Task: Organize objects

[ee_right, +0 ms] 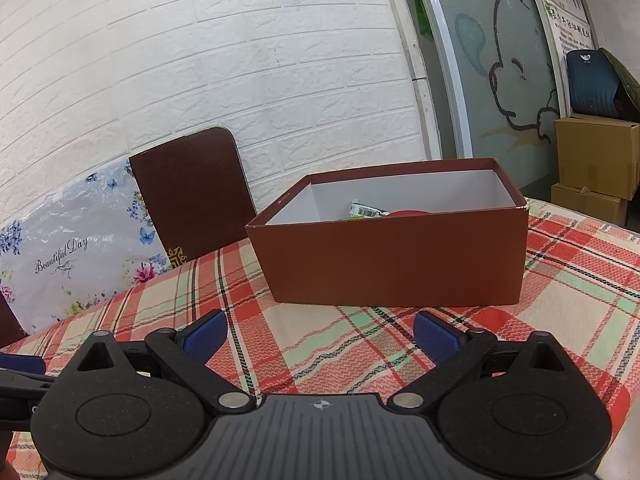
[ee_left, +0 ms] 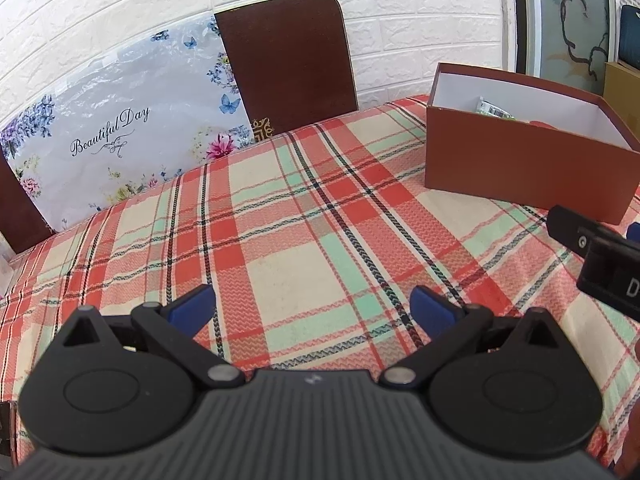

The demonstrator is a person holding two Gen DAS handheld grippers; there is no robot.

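Ahead of my left gripper (ee_left: 312,308), jaws spread, the plaid tablecloth (ee_left: 280,220) lies bare up to the chair back (ee_left: 288,64) and floral bag (ee_left: 120,128) at the far edge. To its right the brown box (ee_left: 520,168) blocks the way. That box (ee_right: 392,264) stands squarely before my right gripper (ee_right: 320,338), open-topped, with cloth free on either side.

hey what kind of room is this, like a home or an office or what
Probably a lived-in home dining corner, not an office: a table under a plaid tablecloth, a brown chair against the white brick-pattern wall, and stacked cardboard boxes by a glass door with a cartoon cat.
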